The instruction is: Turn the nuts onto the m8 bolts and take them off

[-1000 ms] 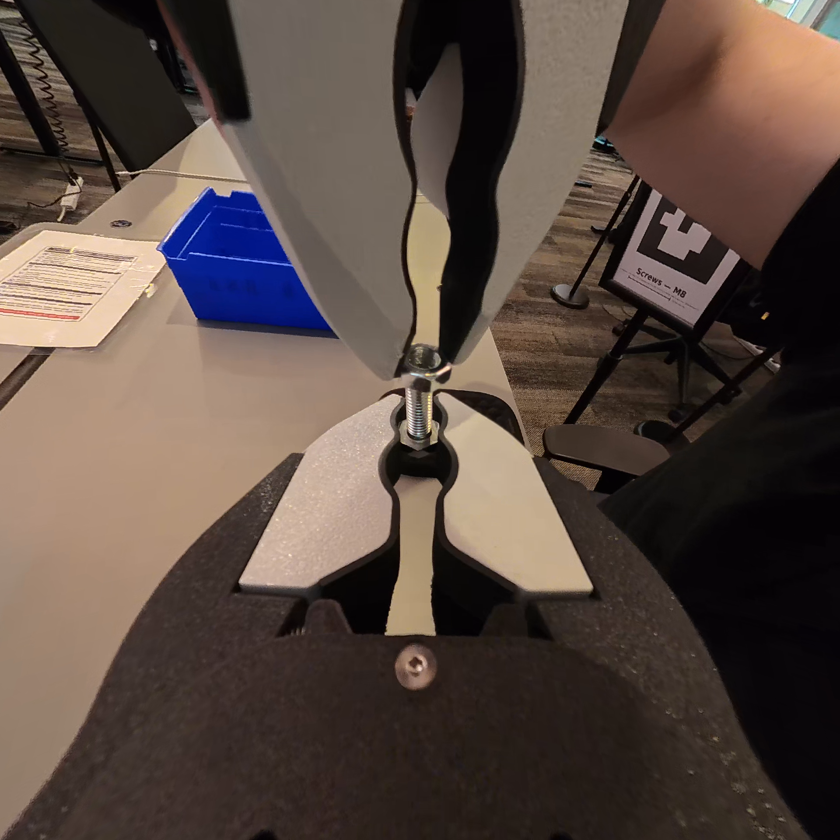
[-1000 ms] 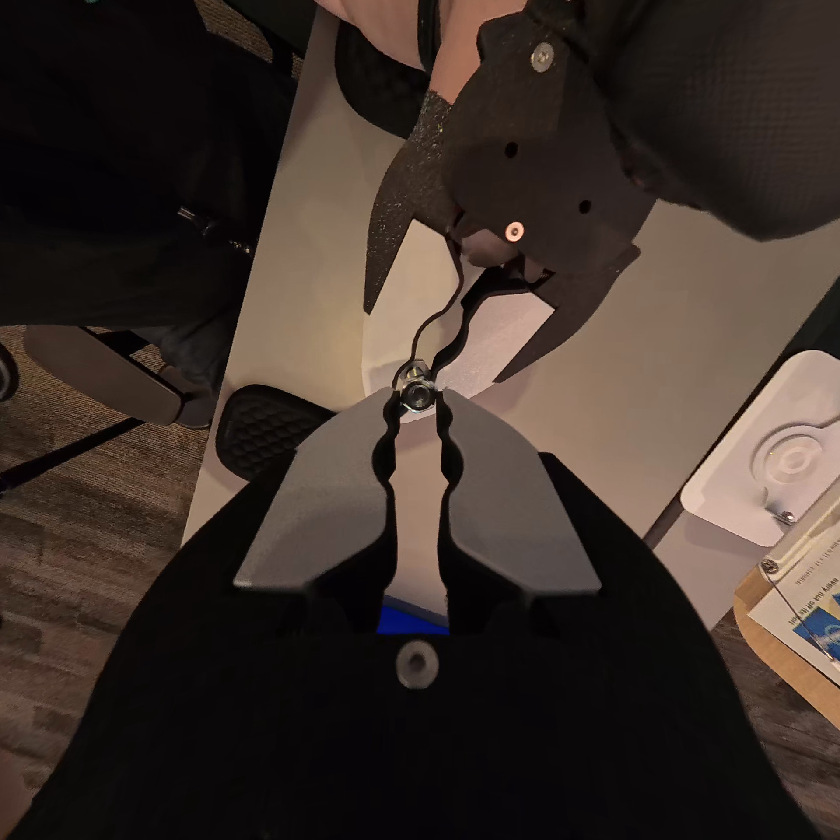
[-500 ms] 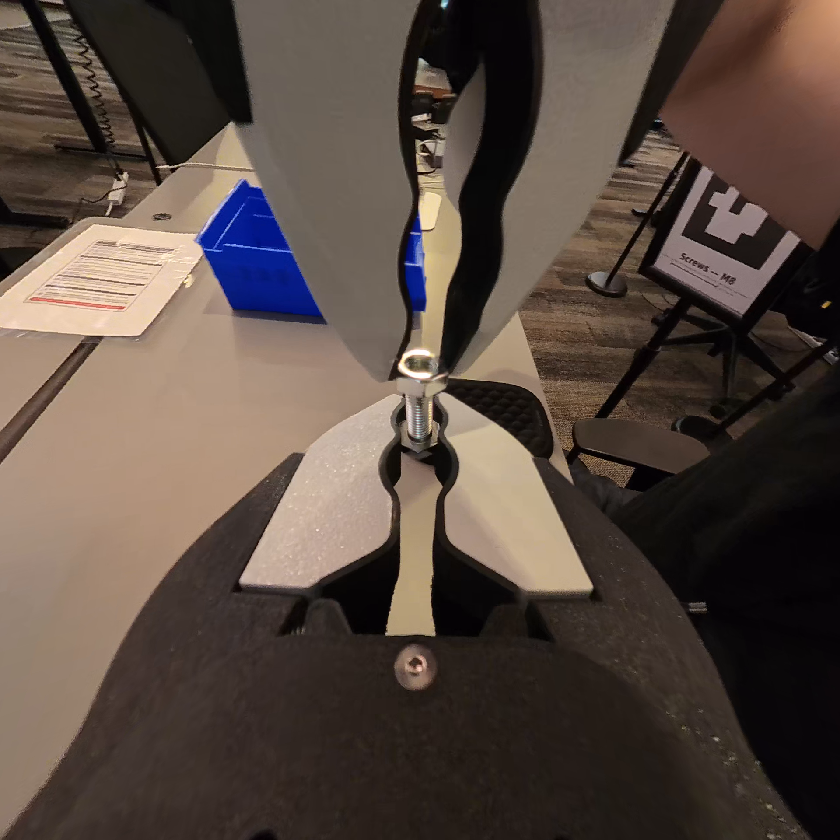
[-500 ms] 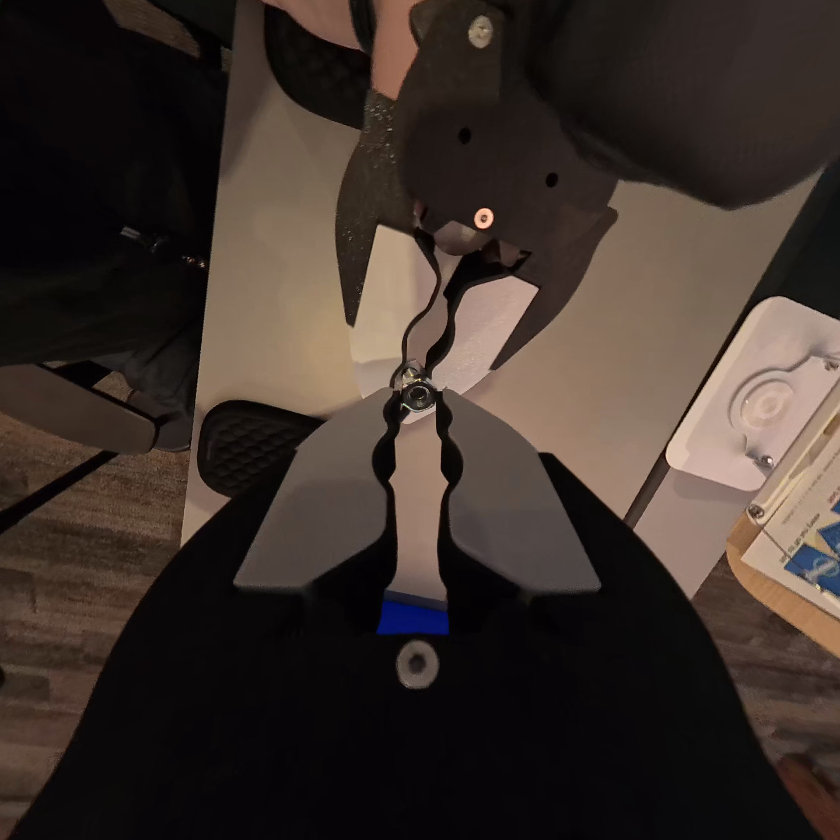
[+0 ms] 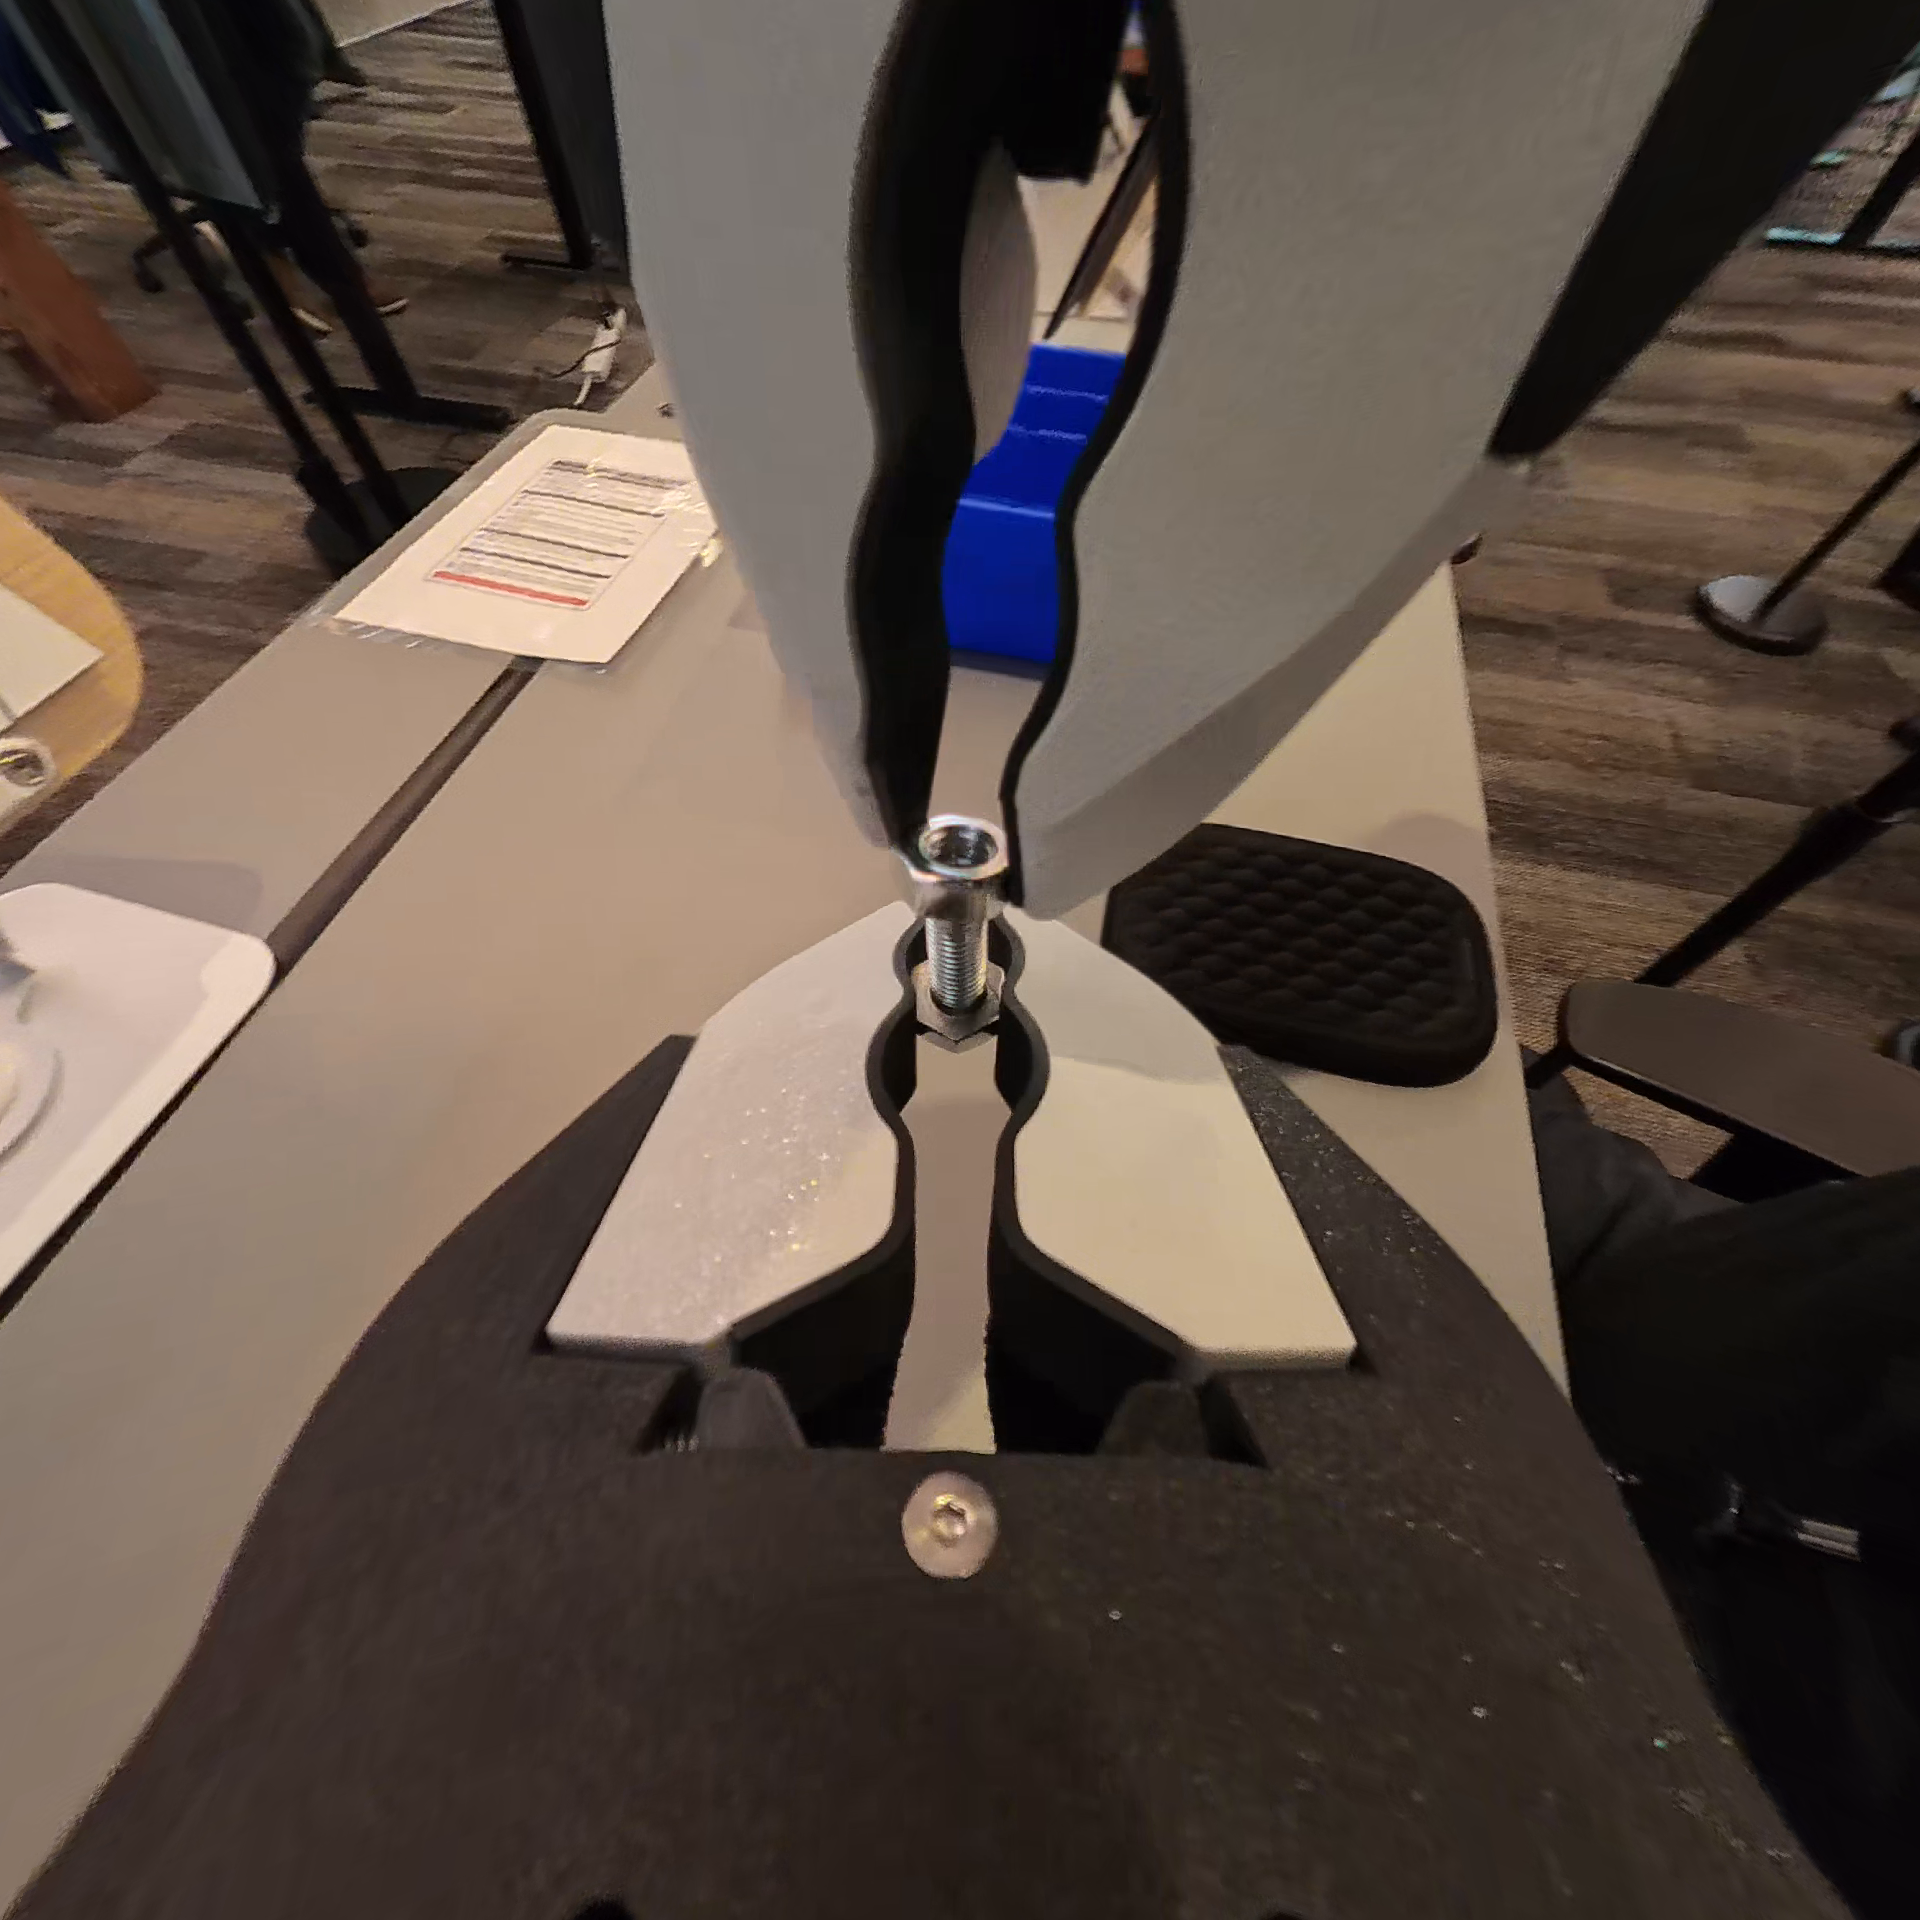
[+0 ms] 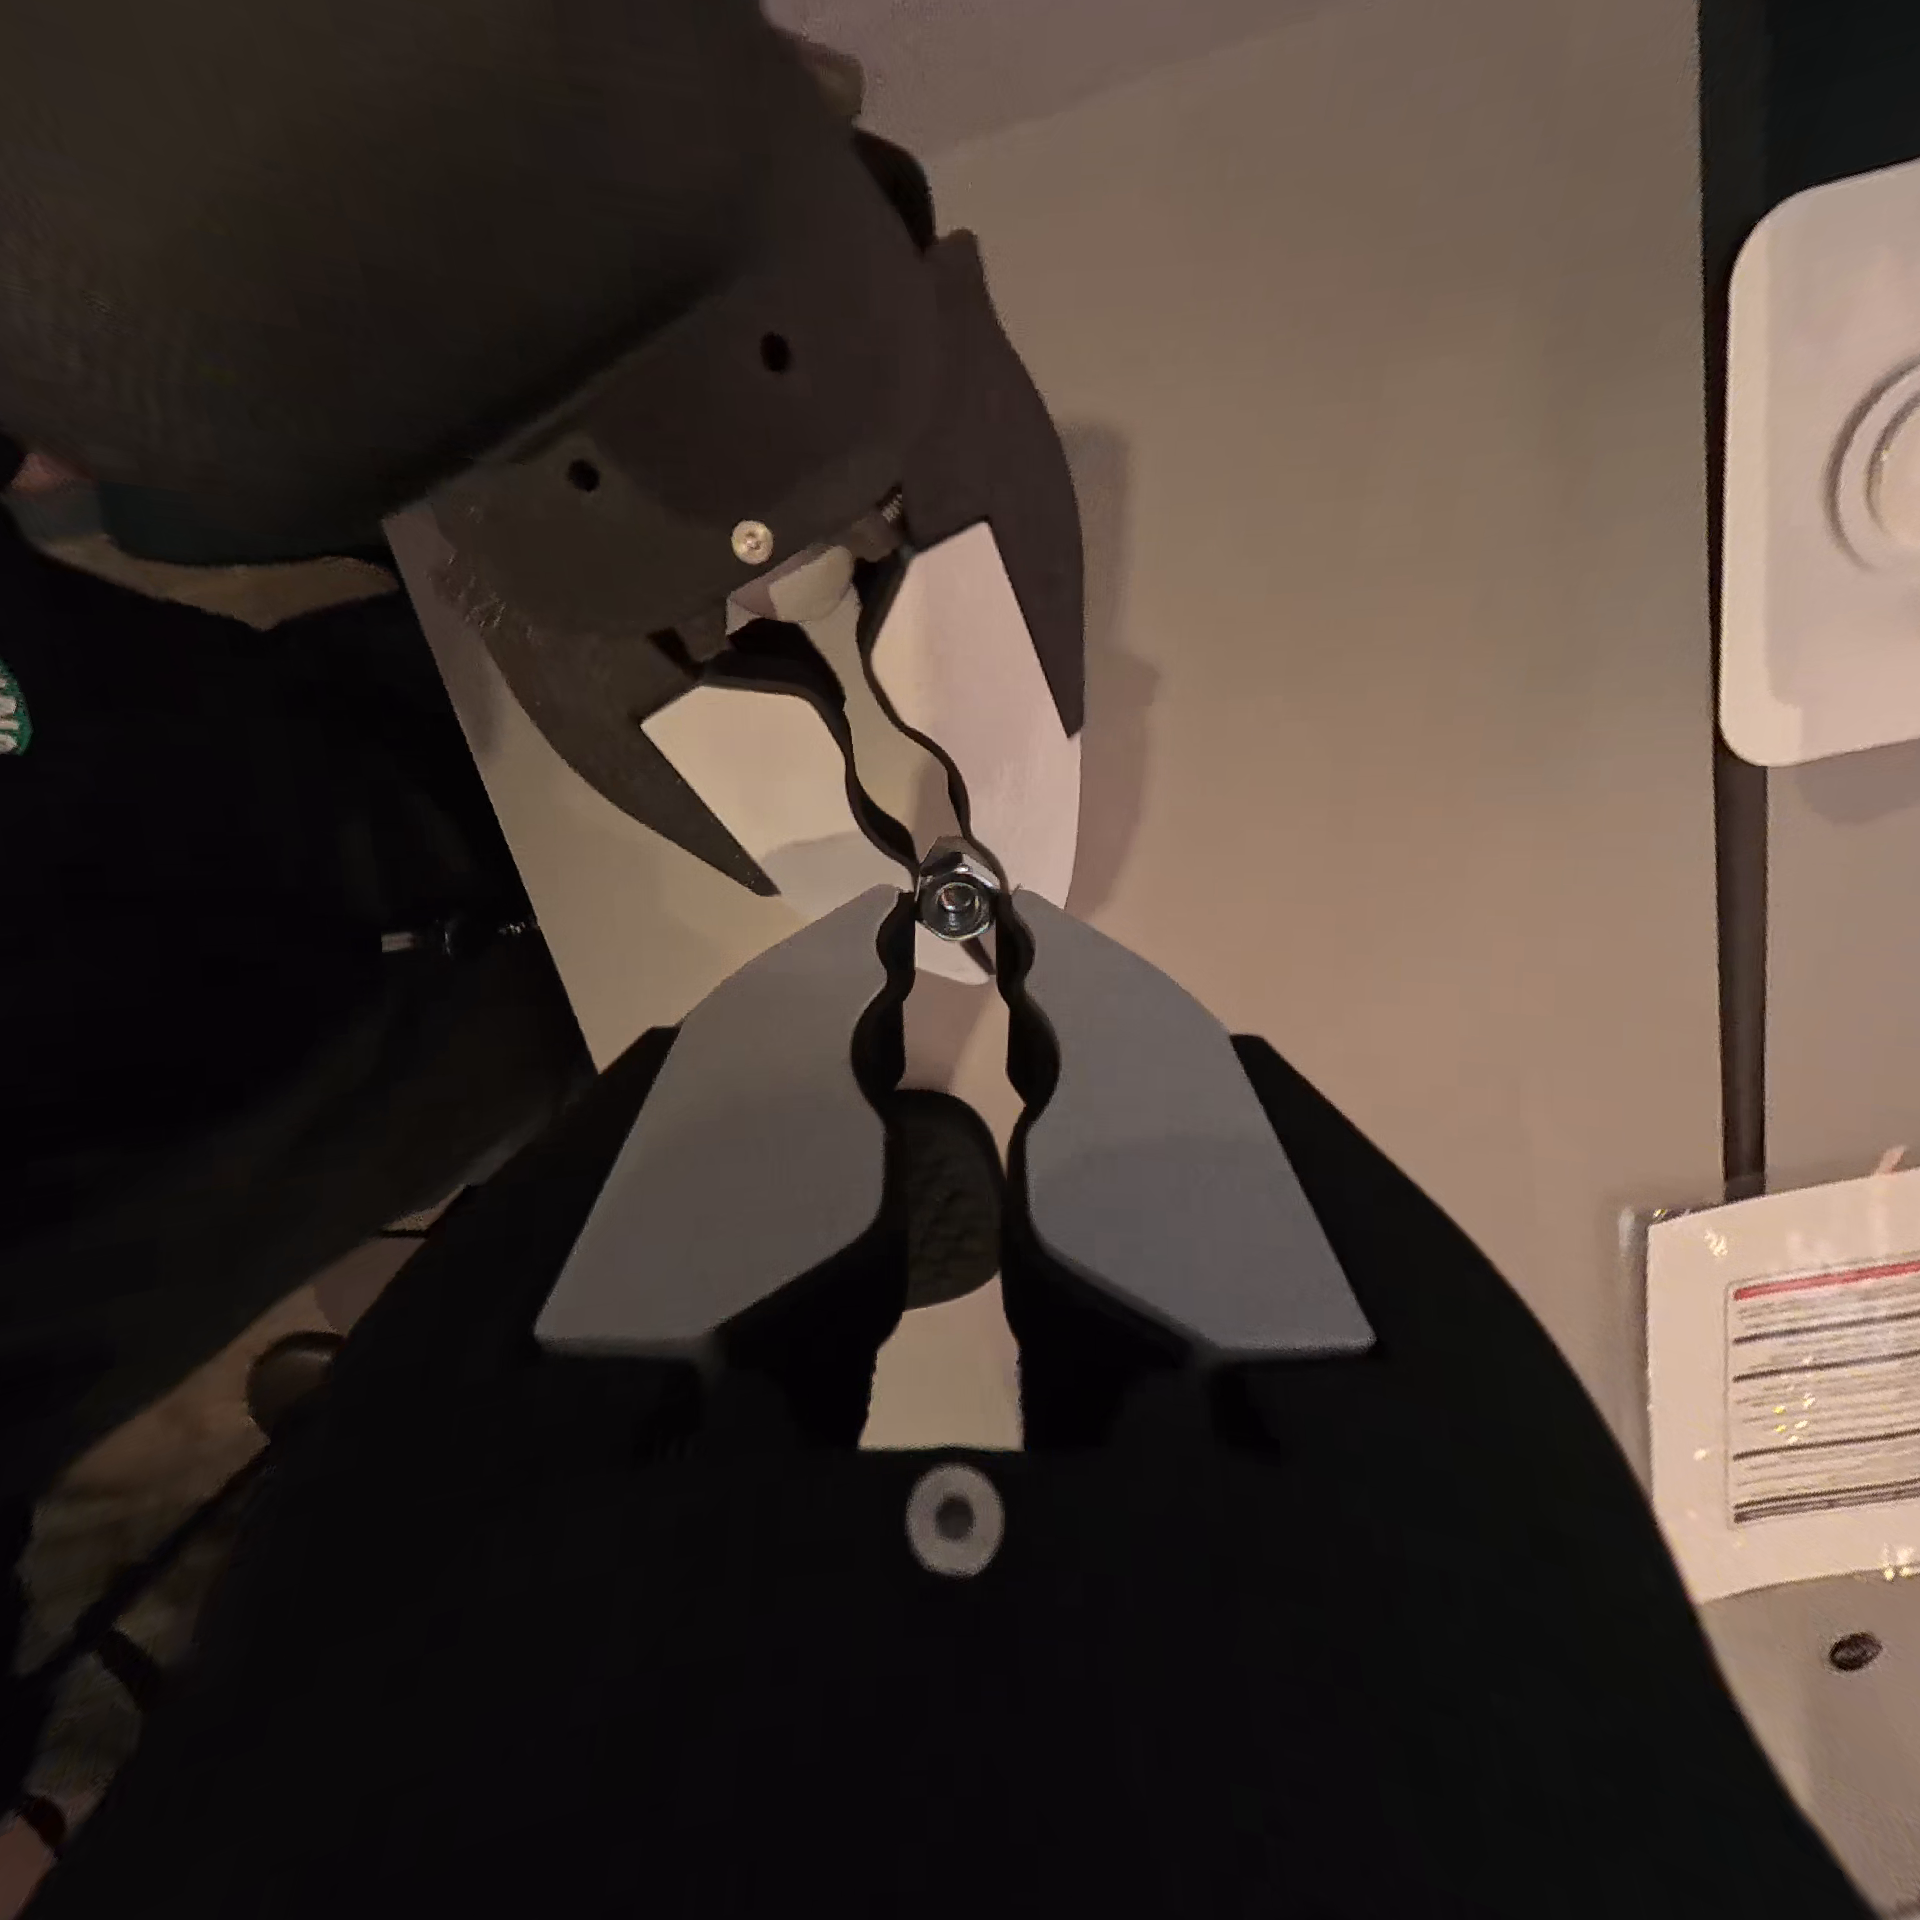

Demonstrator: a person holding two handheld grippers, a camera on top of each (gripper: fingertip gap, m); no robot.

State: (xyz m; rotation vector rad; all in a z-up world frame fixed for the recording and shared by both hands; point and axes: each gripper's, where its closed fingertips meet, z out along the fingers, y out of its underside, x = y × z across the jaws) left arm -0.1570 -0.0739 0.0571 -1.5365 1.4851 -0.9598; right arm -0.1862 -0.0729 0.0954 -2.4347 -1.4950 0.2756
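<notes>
A silver M8 bolt point(image 5: 954, 951) stands upright between the two grippers above the grey table point(image 5: 582, 935). My left gripper point(image 5: 954, 987) is shut on the hex nut point(image 5: 954, 1023) threaded low on the bolt's shank. My right gripper point(image 5: 958, 878) comes down from above and is shut on the bolt's socket head point(image 5: 961, 857). In the right wrist view my right gripper point(image 6: 954, 920) grips the bolt head point(image 6: 952, 906), seen end-on. There the left gripper point(image 6: 948, 847) reaches in from the upper left, with the nut point(image 6: 943, 860) just behind the head.
A blue bin point(image 5: 1023, 520) stands on the table behind the right gripper's fingers. A laminated sheet point(image 5: 540, 540) lies at the back left, a white tray point(image 5: 104, 1029) at the left edge, a black pad point(image 5: 1299, 956) at the right edge. A chair armrest point(image 5: 1745, 1049) is beyond it. Left tips to right tips: about 5 cm.
Both grippers have swung round together with the bolt and nut between them. The right gripper has turned about the bolt's axis. The blue bin now sits behind the right fingers.
</notes>
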